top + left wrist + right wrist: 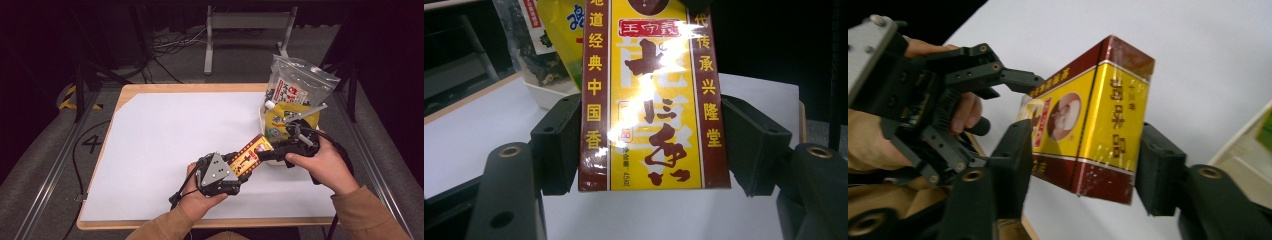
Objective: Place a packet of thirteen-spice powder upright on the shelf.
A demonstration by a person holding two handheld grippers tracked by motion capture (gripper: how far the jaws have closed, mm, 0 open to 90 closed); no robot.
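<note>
Yellow-and-maroon box (251,154), lower centre of the high view above the white bench (165,145), is clamped by the left hand-held gripper (235,169) while the right hand-held gripper (264,154) straddles its far end, pads apparently not yet pressing.

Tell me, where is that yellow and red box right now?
In the high view the yellow and red box hangs above the white table, right of centre, between the left tool and right tool.
</note>
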